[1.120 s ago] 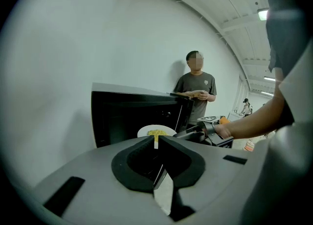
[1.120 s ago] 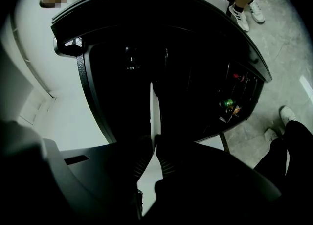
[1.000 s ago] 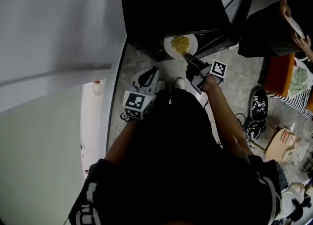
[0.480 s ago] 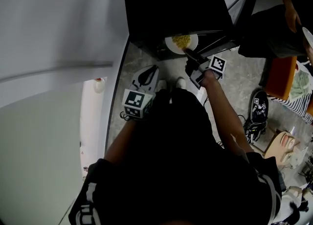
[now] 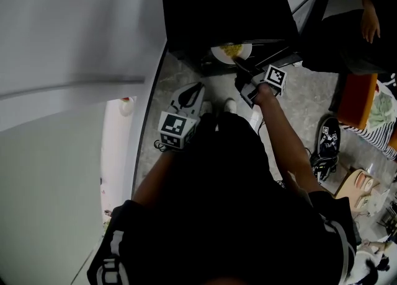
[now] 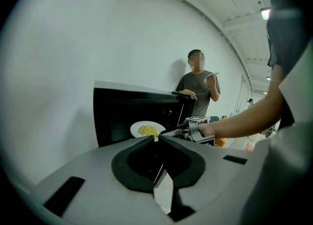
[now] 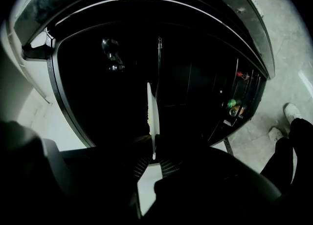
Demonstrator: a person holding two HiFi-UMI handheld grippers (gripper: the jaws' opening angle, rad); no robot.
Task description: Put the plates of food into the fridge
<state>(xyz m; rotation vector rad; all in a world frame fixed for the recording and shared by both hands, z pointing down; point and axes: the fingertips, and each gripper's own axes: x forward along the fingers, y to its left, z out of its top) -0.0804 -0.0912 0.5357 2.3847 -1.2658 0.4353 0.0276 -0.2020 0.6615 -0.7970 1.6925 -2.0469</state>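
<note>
Items, left to right.

1. White wall (image 6: 58,48): plain, fills the left of the head view and the left gripper view.
2. Grey stone floor (image 5: 155,110): runs from the wall's foot to the fridge.
3. Left tool (image 5: 196,88) (image 6: 156,138): held low in front of the person, well back from the fridge. Its marker cube (image 5: 173,130) faces up. Jaws are together, tips meeting, with nothing between them. It points toward the fridge opening.
4. Black fridge (image 5: 223,5) (image 6: 122,114) (image 7: 98,87): stands on the floor against the wall, with a dark interior.
5. White round plate of yellow food (image 5: 231,51) (image 6: 146,129) (image 7: 152,109): level, at the mouth of the fridge. In the head view its far half lies under the fridge's top edge. In the right gripper view it shows edge-on against the dark interior. Whether it rests on a shelf cannot be told.
6. Right tool (image 5: 239,64) (image 7: 154,151): arm reached forward, jaws clamped on the near rim of the plate. Seen in the left gripper view just right of the plate.
7. Fridge door (image 5: 310,5) (image 7: 244,87): swung open to the right. Its inner rack holds a green can (image 7: 231,103) and other small containers too small to make out.
8. Second person (image 6: 198,92): dark grey shirt, stands behind the open door with one hand raised.
9. Black shoe (image 5: 327,136): on the floor at far right, well apart from the fridge.
</note>
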